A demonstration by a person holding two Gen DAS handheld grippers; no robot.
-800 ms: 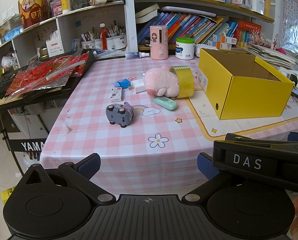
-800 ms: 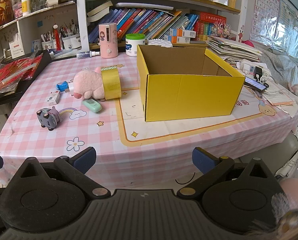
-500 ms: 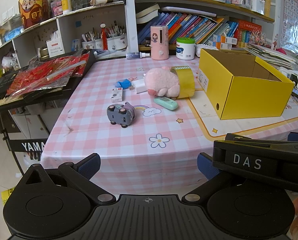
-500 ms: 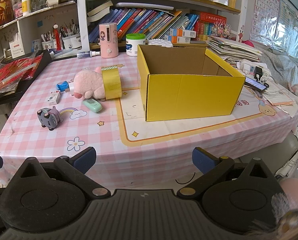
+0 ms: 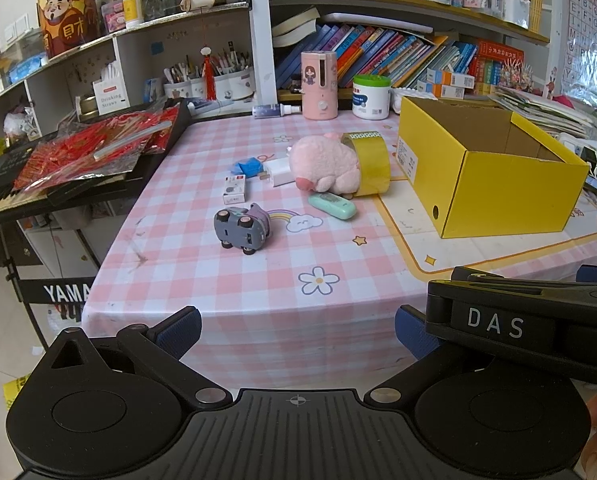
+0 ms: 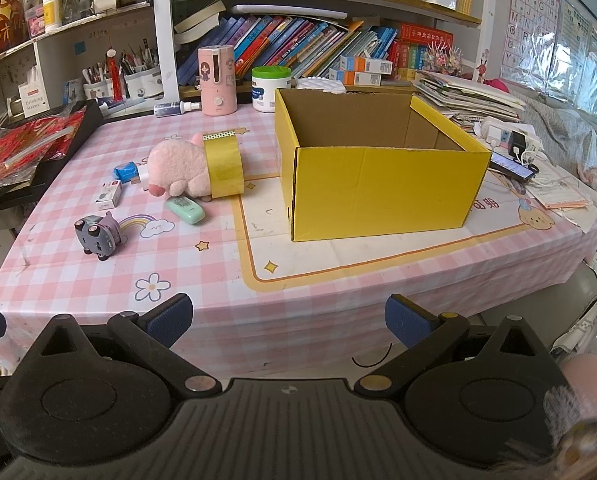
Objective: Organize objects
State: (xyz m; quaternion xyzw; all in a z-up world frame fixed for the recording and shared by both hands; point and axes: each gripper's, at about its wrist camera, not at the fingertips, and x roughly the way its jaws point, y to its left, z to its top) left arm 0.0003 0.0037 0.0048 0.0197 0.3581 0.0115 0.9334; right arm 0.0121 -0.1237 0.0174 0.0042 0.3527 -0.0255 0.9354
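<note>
An open, empty yellow box point(image 5: 494, 172) point(image 6: 378, 184) stands on the pink checked table point(image 5: 258, 272) point(image 6: 202, 280). Left of it lie a pink plush pig point(image 5: 324, 164) point(image 6: 178, 168), a yellow tape roll point(image 5: 372, 164) point(image 6: 224, 168), a mint green case point(image 5: 332, 205) point(image 6: 185, 210), a grey toy car point(image 5: 240, 230) point(image 6: 98, 234), a small white box point(image 5: 234, 189) point(image 6: 108, 194), a white charger point(image 5: 278, 171) and a blue item point(image 5: 246, 167) point(image 6: 124, 171). My left gripper point(image 5: 298, 326) and right gripper point(image 6: 286, 318) are open and empty, before the table's front edge.
Shelves with books and pen cups stand behind the table. A pink dispenser point(image 5: 319, 84), a white jar point(image 5: 371, 97) and a spray bottle point(image 5: 276, 110) stand at the back edge. A keyboard with red foil packets point(image 5: 86, 152) is on the left. Papers and chargers point(image 6: 506, 136) lie right.
Both grippers have crept slightly closer to the table; the objects look a little larger. Nothing on the table has moved.
</note>
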